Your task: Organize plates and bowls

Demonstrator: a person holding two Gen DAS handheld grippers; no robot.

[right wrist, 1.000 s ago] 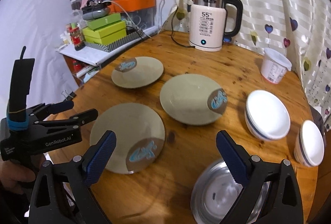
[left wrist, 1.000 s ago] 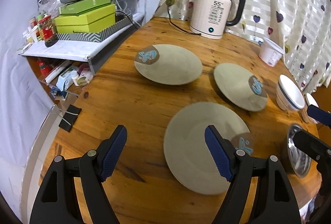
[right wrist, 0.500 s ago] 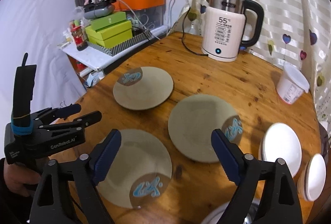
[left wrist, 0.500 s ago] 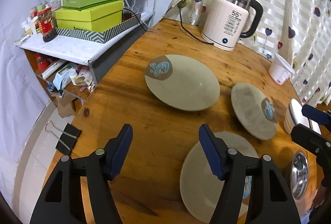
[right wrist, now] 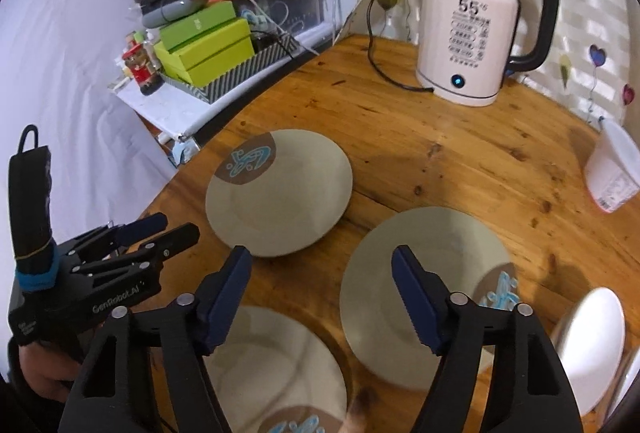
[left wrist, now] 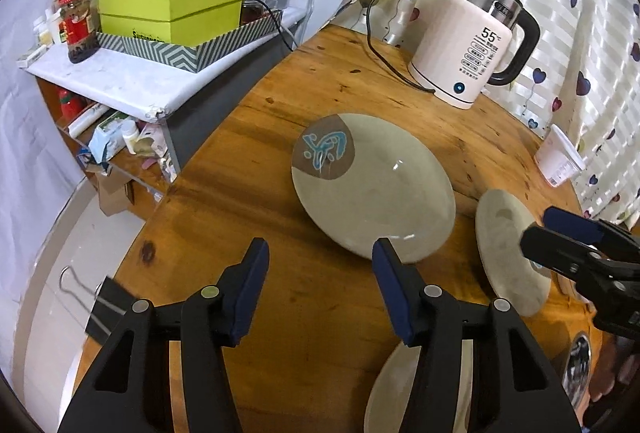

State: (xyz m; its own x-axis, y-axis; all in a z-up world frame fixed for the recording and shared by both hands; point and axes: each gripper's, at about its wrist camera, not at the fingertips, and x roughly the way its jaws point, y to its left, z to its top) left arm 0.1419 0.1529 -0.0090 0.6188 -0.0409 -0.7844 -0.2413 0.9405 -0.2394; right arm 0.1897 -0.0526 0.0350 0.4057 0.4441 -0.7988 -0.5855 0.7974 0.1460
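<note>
In the left wrist view, the left gripper fills the bottom of the frame, its jaws partly apart with only bare wooden table between them; they have just been closing, and nothing is held. Its right blue pad sits just at the near rim of the far plate, a grey plate with a blue-marked brown patch, at the frame's centre. A second plate lies to the right, partly behind the right gripper, which enters from the right edge. A third plate peeks out at the bottom, under the gripper's arm. A white kettle stands upper right.

In the right wrist view, the right gripper takes the lower middle, jaws partly apart and just been closing, gripping nothing (table and plate edges show in the gap). The far plate lies just above its left pad, the second plate behind its right pad, the third plate at the bottom. A white bowl sits at the lower right edge. The left gripper reaches in from the left, held by a hand.
</note>
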